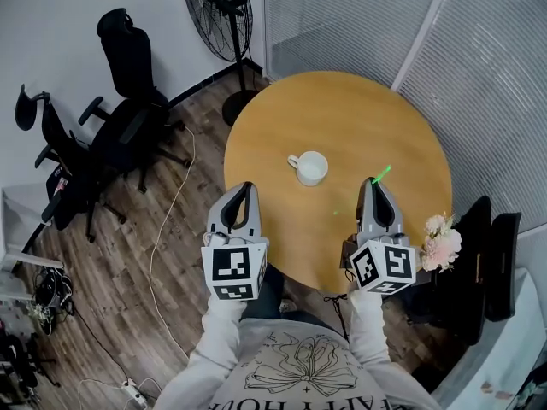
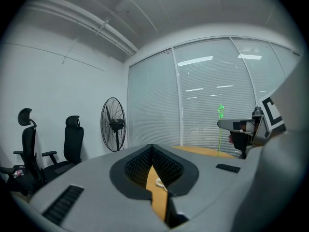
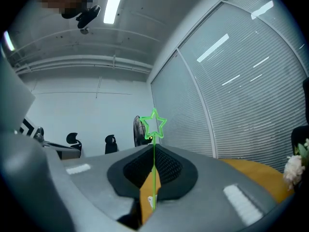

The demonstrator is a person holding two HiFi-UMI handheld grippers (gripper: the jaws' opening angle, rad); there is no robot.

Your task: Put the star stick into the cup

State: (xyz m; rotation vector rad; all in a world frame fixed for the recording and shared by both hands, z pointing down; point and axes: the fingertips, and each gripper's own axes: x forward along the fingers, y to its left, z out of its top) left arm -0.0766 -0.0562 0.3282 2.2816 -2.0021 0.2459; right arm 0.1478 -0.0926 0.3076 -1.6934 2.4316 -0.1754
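A white cup (image 1: 308, 167) with its handle to the left stands near the middle of the round wooden table (image 1: 282, 114). My right gripper (image 1: 376, 183) hovers over the table's near right part, to the right of the cup, shut on the green star stick (image 1: 381, 175). In the right gripper view the stick (image 3: 154, 173) rises between the shut jaws of that gripper (image 3: 153, 147), its star (image 3: 153, 123) above the tips. My left gripper (image 1: 245, 187) is at the table's near left edge, shut and empty (image 2: 152, 147). The left gripper view also shows the star (image 2: 220, 111).
Pink and white flowers (image 1: 440, 239) sit at the table's right edge beside my right gripper. A standing fan (image 1: 220, 7) and black office chairs (image 1: 128, 67) stand on the wooden floor to the left. A white cable (image 1: 167, 229) trails there. Blinds (image 1: 479, 49) line the wall beyond the table.
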